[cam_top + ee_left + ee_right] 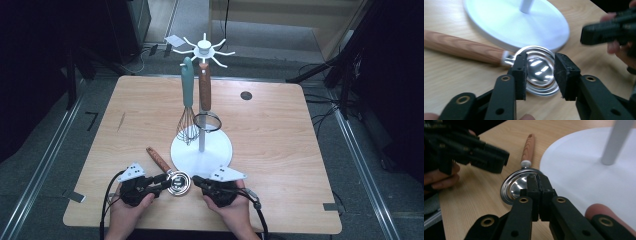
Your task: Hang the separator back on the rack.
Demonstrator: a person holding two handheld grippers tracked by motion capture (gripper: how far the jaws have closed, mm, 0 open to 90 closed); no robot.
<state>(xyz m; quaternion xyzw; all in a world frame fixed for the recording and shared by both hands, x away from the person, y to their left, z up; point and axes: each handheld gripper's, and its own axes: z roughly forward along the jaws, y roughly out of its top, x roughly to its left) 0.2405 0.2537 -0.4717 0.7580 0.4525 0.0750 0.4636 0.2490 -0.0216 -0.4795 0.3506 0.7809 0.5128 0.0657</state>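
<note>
Ladle (176,181) with wooden handle lying on the tabletop (280,130), shiny bowl near the front edge, just beside the rim of the white stand base (215,150), between the two claws. From the high view: whole stand with hook crown, teal whisk (187,100) and a second wooden-handled utensil (205,95) hanging from it, both hands at the near edge. From the left gripper view, close up: bowl of the ladle (540,71) set between the pads of the left claw (540,75), jaws part open, one pad over the rim beside the handle joint, the other at the far side of the bowl; contact with the metal not possible to tell. Bowl empty, only light reflections inside. From the right gripper view: right claw (539,195) fully closed, pads pressed together with nothing between, tips over the near rim of the ladle bowl (515,187); the left claw blurred at upper left.
</note>
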